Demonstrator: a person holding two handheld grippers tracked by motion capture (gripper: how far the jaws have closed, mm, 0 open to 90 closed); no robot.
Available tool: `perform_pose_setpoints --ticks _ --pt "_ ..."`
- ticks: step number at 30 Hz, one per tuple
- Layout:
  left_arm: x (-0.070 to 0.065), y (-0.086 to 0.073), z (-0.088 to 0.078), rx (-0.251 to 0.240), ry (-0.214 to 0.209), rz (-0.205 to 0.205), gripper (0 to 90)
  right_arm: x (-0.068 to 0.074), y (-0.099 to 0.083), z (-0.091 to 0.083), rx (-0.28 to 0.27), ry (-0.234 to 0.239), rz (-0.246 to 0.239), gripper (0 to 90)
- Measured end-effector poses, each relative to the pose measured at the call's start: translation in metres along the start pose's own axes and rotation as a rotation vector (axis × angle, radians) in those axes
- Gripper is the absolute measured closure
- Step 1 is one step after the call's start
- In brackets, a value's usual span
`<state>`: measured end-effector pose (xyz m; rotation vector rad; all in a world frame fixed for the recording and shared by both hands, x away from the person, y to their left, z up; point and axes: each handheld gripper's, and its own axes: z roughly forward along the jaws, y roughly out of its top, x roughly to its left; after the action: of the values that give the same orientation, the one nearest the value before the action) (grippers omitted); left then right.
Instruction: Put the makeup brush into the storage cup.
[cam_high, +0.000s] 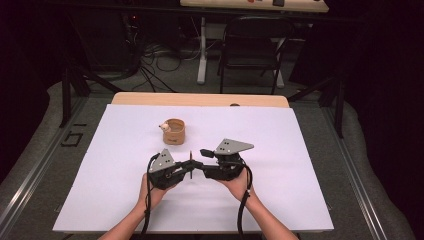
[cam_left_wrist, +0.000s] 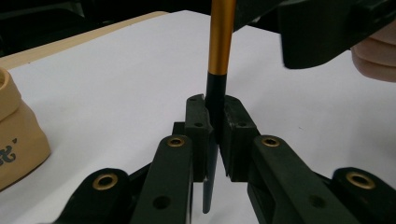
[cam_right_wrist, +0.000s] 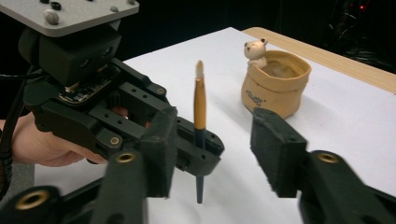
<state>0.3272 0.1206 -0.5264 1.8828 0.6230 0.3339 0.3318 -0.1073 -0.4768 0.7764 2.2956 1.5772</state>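
My left claw (cam_right_wrist: 198, 149) is clamped on the dark lower shaft of a thin paintbrush (cam_right_wrist: 200, 105), holding it upright just above the white worktop (cam_high: 280, 150), pale bristle tip up and pointed butt down. My right claw (cam_right_wrist: 210, 154) stands open, one jaw either side of the brush and touching nothing. The brush looks light, stiff and slim, with a smooth orange handle that could slip or twist, so I would take it mid-handle and spare the bristles. The tan bear-trimmed pot (cam_right_wrist: 275, 84) sits well apart, farther up the worktop
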Motion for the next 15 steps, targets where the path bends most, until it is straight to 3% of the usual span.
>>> perform_pose_setpoints --ticks 10,15 --pt "0.004 0.000 -0.002 0.003 0.013 0.002 82.7 -0.011 -0.008 -0.013 0.008 -0.052 0.032 26.6" --pt "0.007 0.000 -0.003 0.006 0.025 0.011 82.7 -0.012 -0.015 -0.018 0.035 -0.099 -0.002 16.8"
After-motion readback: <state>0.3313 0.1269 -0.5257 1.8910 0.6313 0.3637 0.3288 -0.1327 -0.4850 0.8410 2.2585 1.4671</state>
